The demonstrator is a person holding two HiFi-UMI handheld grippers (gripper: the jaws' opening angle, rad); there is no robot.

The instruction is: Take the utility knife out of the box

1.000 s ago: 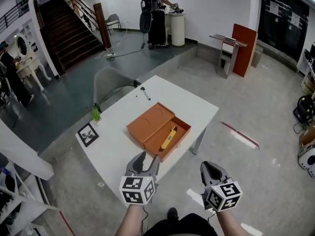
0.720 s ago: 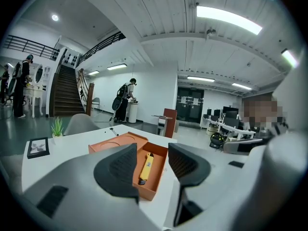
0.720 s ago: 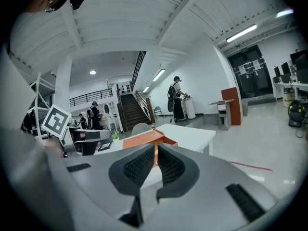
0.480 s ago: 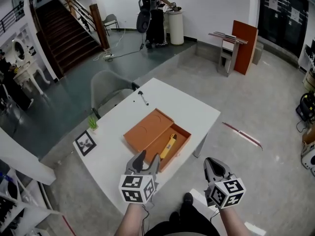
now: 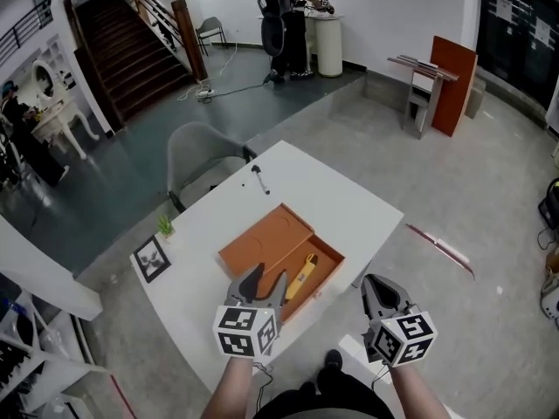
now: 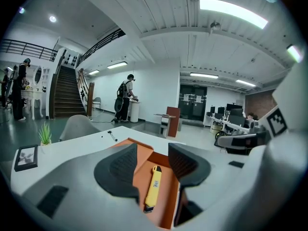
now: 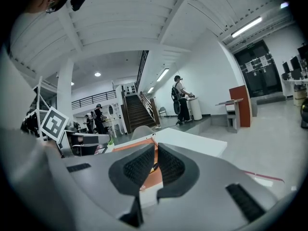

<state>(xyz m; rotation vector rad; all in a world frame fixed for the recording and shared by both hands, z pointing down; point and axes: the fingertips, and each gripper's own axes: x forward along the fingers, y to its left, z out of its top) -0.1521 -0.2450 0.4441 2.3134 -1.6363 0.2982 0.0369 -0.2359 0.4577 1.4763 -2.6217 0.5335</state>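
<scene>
**Knife in the open box, left gripper over it**

Head view: an orange box [image 5: 262,241] lies open on the white table [image 5: 336,190]. Its lid is flat on the left and its tray on the right. The yellow knife [image 5: 300,275] lies lengthwise in the tray. The left gripper [image 5: 265,279] hovers over the box's near edge, jaws wide, just short of the knife. The right gripper [image 5: 377,286] hangs off the table's near side, above the floor. A pen [image 5: 259,179] lies beyond the box, and a small plant [image 5: 165,225] and a framed card [image 5: 151,258] stand at the table's left edge.

Left gripper view: the left gripper [image 6: 153,160] has its jaws well apart with nothing held. The knife [image 6: 154,186] shows in the gap, lying on the tray floor of the box [image 6: 166,203].

Right gripper view: the right gripper [image 7: 155,165] has its jaws nearly together, with only a slit between them and nothing in it. A sliver of the box [image 7: 150,177] shows through the slit.
</scene>
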